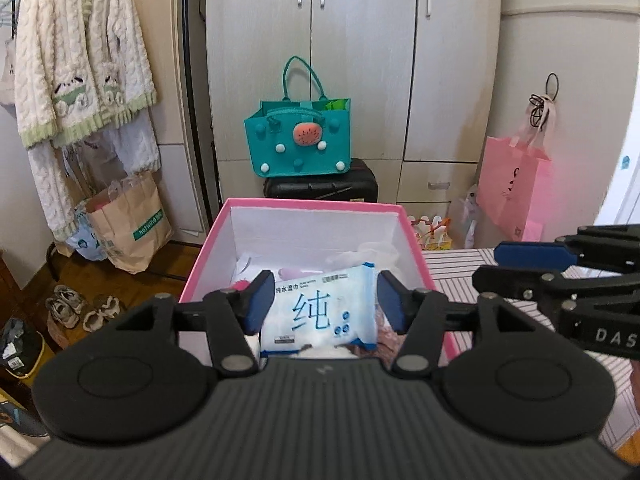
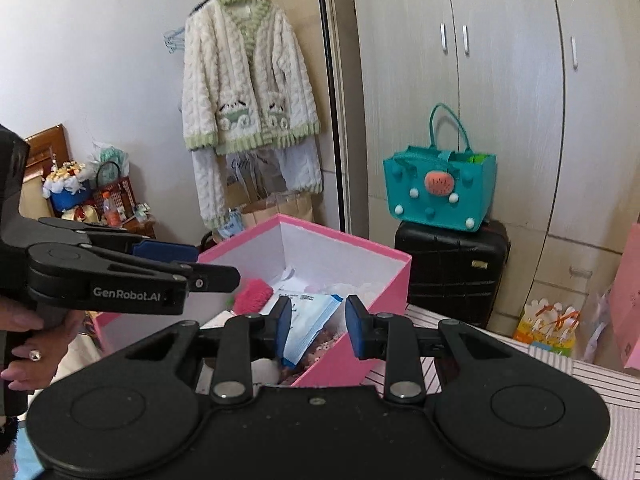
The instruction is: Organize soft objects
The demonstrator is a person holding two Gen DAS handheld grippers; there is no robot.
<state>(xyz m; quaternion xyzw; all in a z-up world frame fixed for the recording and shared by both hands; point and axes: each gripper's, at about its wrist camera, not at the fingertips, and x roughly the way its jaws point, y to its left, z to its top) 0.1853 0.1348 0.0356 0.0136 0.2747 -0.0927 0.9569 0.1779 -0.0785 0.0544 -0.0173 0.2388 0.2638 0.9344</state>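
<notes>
So: pink box on striped tabletop. Wet-wipe pack inside box, toward 6 o'clock edge. Left gripper over pack, jaws apart, gripping nothing. Right gripper at box's 3 o'clock, part-open, empty.

Wipes pack in box; bag on suitcase behind.

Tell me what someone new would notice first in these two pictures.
The open pink box sits front and centre, with a pale blue wet wipes pack lying on top of its contents. Behind it, a teal felt bag stands on a black suitcase against the wardrobe.
</notes>
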